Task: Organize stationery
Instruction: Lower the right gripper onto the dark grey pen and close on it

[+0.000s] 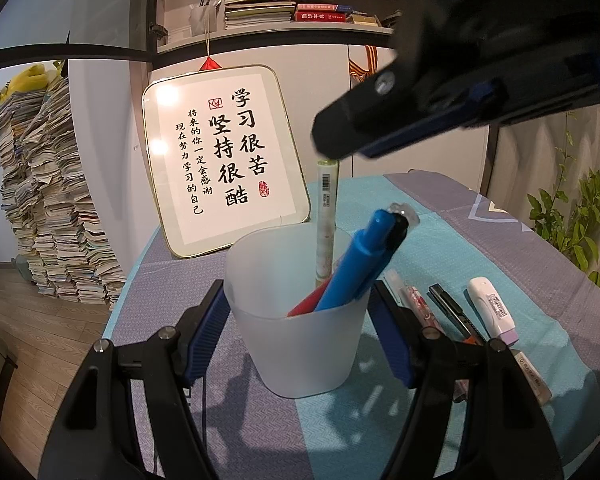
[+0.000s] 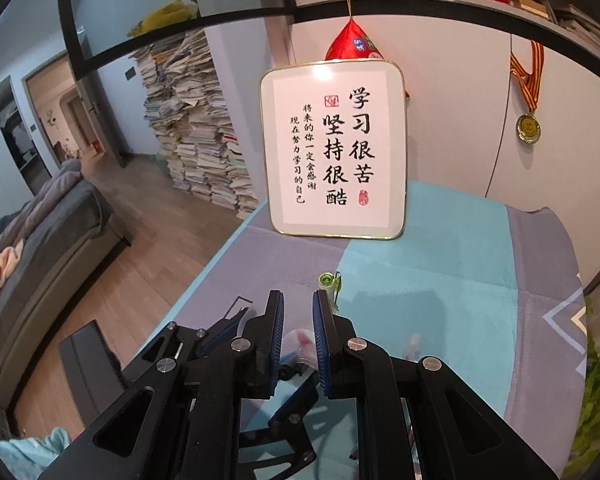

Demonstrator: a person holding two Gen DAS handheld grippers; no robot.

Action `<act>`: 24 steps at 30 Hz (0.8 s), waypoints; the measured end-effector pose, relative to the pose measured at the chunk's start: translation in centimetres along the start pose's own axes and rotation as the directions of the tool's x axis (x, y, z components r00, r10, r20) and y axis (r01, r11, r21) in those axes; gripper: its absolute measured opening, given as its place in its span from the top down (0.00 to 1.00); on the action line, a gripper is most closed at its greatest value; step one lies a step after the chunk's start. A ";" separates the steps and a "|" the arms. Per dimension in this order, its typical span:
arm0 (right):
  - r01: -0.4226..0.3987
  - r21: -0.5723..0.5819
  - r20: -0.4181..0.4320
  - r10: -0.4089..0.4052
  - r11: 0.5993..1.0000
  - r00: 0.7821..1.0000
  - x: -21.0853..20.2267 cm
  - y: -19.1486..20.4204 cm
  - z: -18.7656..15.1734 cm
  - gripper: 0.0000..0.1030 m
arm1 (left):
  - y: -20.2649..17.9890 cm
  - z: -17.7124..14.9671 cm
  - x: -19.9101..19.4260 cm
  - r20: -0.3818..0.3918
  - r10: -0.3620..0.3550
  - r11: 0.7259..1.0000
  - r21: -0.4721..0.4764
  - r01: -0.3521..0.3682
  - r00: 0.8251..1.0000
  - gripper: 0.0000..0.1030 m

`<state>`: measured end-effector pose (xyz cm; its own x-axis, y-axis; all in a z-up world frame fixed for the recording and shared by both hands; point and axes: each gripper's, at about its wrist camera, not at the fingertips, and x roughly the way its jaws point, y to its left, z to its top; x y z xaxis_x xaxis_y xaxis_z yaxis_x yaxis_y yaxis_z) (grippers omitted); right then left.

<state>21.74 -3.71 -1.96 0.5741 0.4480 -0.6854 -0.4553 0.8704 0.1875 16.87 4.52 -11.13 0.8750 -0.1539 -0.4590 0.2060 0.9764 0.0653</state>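
Observation:
A frosted white cup (image 1: 300,320) stands on the table between the fingers of my left gripper (image 1: 296,336), which press on its sides. The cup holds a blue pen (image 1: 356,264), a red pen (image 1: 306,302) and a tall pale green pen (image 1: 326,216). My right gripper (image 1: 332,140) hovers just above the green pen's top. In the right wrist view my right gripper (image 2: 298,312) stands a little apart and empty, with the green pen's cap (image 2: 329,282) just beyond its right finger. A pink patterned pen (image 1: 416,304), a black utility knife (image 1: 454,312) and a white correction tape (image 1: 494,306) lie right of the cup.
A framed calligraphy sign (image 1: 224,156) leans at the table's back. The blue and purple tablecloth (image 1: 480,248) covers the table. A tall stack of books (image 1: 56,208) stands on the floor at left. Green plant leaves (image 1: 572,224) hang at the right edge.

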 end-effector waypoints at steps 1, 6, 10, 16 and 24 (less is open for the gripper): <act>0.002 0.001 0.009 -0.002 1.000 1.000 -0.3 0.0 0.0 0.86 | 0.0 0.0 -0.1 0.000 0.000 1.000 -0.001 0.000 1.000 0.32; 0.028 0.012 0.062 -0.029 1.000 0.998 -3.0 -0.7 -0.4 0.86 | 0.0 0.0 -0.1 0.000 0.001 1.000 0.000 -0.001 1.000 0.32; 0.066 0.066 0.081 -0.071 0.996 0.994 -4.7 -2.8 -0.6 0.86 | 0.0 0.1 -0.2 0.000 0.001 1.000 0.000 -0.001 1.000 0.32; 0.143 0.172 -0.018 -0.142 0.975 0.990 -3.4 -7.0 -2.1 0.85 | 0.0 0.1 -0.1 0.000 0.002 1.000 0.001 -0.002 1.000 0.32; 0.228 0.178 -0.222 -0.186 0.957 0.957 2.3 -9.8 -5.2 0.85 | 0.0 0.1 -0.2 0.000 0.001 1.000 0.000 -0.001 1.000 0.32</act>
<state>23.97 -12.30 -9.00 0.4834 0.2213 -0.8470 -0.1843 0.9716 0.1487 16.76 4.49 -10.98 0.8753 -0.1526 -0.4588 0.2050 0.9765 0.0663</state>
